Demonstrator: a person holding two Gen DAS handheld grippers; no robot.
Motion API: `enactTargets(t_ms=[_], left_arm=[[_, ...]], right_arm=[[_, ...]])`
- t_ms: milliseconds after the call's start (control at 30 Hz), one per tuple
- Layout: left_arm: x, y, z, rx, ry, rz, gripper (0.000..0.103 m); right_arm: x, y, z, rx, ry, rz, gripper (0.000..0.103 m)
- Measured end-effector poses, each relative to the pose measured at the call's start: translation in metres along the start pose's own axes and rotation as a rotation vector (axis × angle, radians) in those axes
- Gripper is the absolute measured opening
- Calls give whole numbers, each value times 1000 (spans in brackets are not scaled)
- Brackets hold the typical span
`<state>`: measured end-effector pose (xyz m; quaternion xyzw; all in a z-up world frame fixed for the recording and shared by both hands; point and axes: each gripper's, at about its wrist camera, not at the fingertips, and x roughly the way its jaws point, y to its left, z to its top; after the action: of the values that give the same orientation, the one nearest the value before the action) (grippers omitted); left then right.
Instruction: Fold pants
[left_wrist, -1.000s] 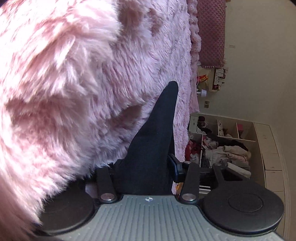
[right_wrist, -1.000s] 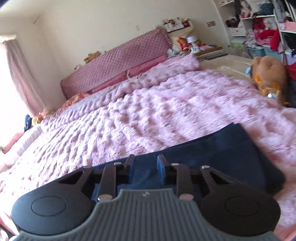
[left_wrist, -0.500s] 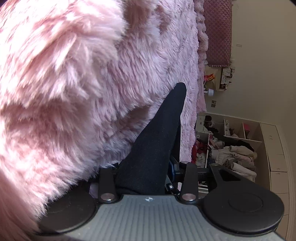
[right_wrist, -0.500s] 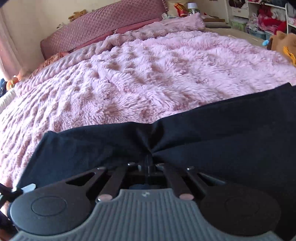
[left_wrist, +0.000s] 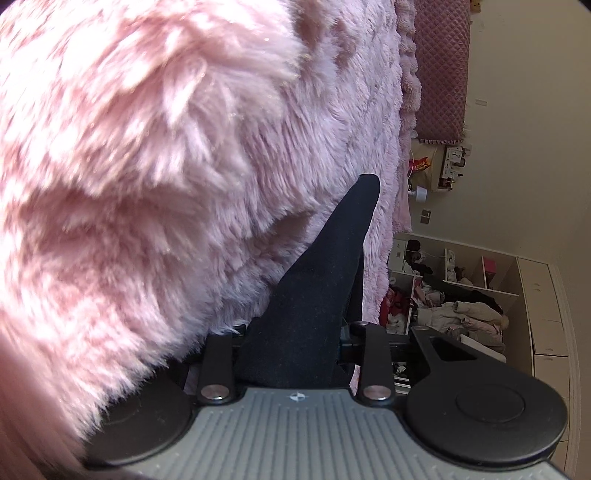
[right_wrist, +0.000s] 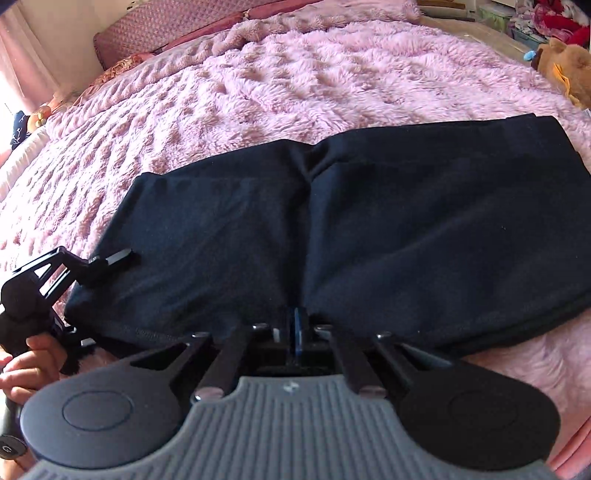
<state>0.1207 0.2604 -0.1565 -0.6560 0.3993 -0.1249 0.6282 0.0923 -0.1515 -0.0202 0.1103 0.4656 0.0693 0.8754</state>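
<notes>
Pinching near edge of dark pants on pink blanket w/ right gripper, left gripper clamped on same cloth.

Fluffy pink blanket, quilted mauve headboard, brown plush toy, cluttered shelves

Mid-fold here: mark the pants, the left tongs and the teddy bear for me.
pants (right_wrist: 369, 229): right wrist view, flat top layer of the dark fabric.
left tongs (right_wrist: 110, 258): right wrist view, fingertip at the fabric's left edge.
teddy bear (right_wrist: 569, 70): right wrist view, brown body at the bed's far right.
</notes>
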Motion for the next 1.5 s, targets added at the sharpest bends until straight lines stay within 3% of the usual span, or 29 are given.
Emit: enactTargets(t_ms=[33, 100, 200, 433, 667, 800, 867, 933, 1033, 1233, 1367, 1500], left_arm=[[0, -2, -2, -3, -6, 19, 35], [-1, -10, -9, 1, -31, 62, 18], [-1, -25, -17, 56, -57, 120, 11], [-6, -63, -38, 254, -105, 224, 11], [-11, -105, -72, 427, -187, 272, 11], [-10, -130, -95, 507, -241, 282, 11], [-5, -149, -112, 584, -268, 299, 11], [0, -167, -130, 673, -278, 317, 11], [12, -193, -159, 758, -289, 319, 11], [65, -241, -235, 901, -245, 284, 11], [121, -249, -293, 960, -201, 311, 11], [186, -231, -340, 1024, -172, 457, 11]], right_arm=[[-2, 1, -1, -8, -3, -6, 0], [-4, 5, -5, -39, -18, -21, 0], [-7, 9, -10, -69, -39, -34, 0], [-8, -1, -11, -52, -58, -9, 0], [-12, -22, -9, 15, -48, 66, 0], [-9, -36, -4, 45, 33, 109, 0], [-13, -45, -1, 103, 28, 146, 0], [-25, -56, 4, 141, -38, 171, 7], [-55, -82, 18, 179, -206, 124, 19], [-111, -170, 27, 352, -483, 41, 20], [-120, -225, 22, 472, -518, -7, 20], [-120, -266, 18, 574, -510, 8, 20]])
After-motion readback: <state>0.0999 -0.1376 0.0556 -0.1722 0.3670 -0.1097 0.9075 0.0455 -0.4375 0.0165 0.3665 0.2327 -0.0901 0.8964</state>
